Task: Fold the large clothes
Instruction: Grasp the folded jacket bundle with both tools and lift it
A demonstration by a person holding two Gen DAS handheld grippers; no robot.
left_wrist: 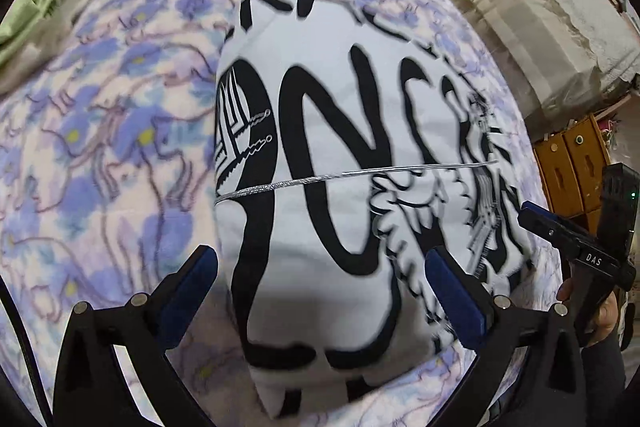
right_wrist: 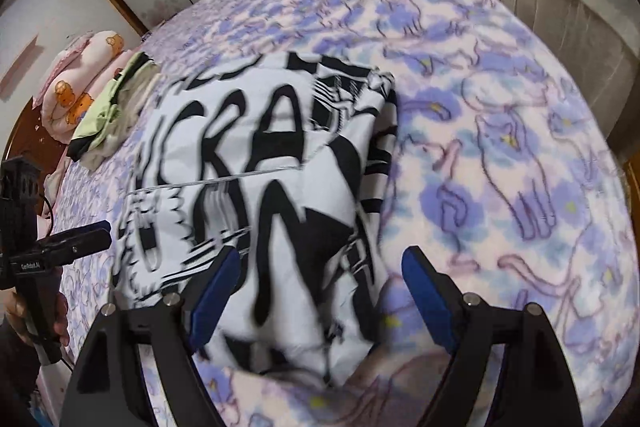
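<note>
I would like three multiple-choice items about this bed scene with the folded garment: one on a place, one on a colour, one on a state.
1. Where does the folded white garment with black lettering lie?
A. on the purple floral fleece blanket
B. on a wooden floor
C. in a basket

2. What colour are the pads on the fingers of the left gripper?
A. red
B. blue
C. yellow

3. How do the jaws of the right gripper stand?
A. shut on the garment
B. shut on nothing
C. open, not pressing the cloth

Answers: 1 A, the blanket surrounds the garment on all sides. 2 B, blue pads show on both black fingers. 3 C, a wide gap separates the pads and the garment lies flat under them.
</note>
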